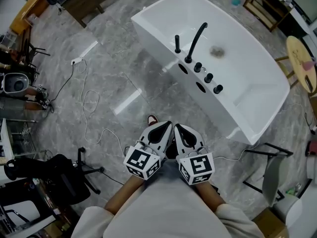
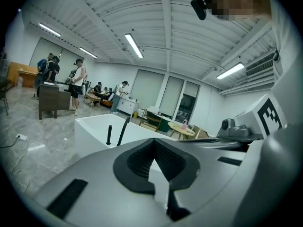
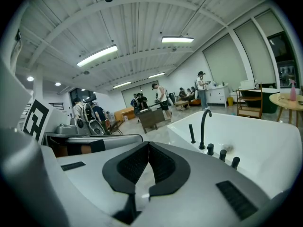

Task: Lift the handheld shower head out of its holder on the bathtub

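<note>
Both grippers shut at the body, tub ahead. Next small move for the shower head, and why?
Probably reach the right gripper forward toward the shower head, opening its jaws on the way. It is shut, empty and well short of the bathtub, where the shower head stands upright beside the spout.

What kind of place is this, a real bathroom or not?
Probably an open office or lab hall: the bathtub stands alone mid-room, people gather near a desk, and strip lights run overhead.
</note>
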Tool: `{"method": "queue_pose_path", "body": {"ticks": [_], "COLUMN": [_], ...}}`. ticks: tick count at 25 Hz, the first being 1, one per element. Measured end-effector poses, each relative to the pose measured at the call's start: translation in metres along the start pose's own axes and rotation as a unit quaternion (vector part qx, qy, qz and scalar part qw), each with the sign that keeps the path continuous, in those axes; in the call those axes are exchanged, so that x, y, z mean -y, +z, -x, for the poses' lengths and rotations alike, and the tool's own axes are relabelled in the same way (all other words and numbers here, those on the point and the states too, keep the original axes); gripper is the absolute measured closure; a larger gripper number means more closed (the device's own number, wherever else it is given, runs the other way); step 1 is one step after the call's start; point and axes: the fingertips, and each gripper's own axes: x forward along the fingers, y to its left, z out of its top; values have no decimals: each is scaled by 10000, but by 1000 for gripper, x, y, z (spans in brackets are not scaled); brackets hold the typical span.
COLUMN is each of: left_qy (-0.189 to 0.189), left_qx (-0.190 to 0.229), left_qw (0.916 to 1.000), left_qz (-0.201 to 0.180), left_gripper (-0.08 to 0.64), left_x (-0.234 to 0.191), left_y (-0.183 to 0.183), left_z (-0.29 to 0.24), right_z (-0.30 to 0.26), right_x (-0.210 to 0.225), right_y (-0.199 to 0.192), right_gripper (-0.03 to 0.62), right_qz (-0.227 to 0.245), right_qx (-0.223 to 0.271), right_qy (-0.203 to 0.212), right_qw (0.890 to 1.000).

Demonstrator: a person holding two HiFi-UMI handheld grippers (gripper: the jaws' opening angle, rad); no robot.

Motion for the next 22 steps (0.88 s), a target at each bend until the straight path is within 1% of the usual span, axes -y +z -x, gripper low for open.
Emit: {"method": "queue_pose_path", "body": {"ticks": [3,8,14,22], "left_qy": [-15,-84,-168,-399], "left_qx": [-53,-18,98,-16], "left_qw": [10000,9998,9996,9989], "left_qz": [47,165,215,242], "left_gripper": [563,563,563,563], "left_x": [-12,-34,-69,-122], "left_y": [-1,4,25,45], "left_z": [-2,-10,-22,-47], "right_z": [-12,-33,-65,-124], "right_x": [2,8,8,10], "right_y": [3,9,22,45], "right_gripper": [578,577,577,577], "right_qz": [-9,-27,-6,5], "right_qx": [-21,-82,-169,-220], "right_qy": [-107,-305,-456,-611], "right_qw": [9999,9995,9988,9979]}}
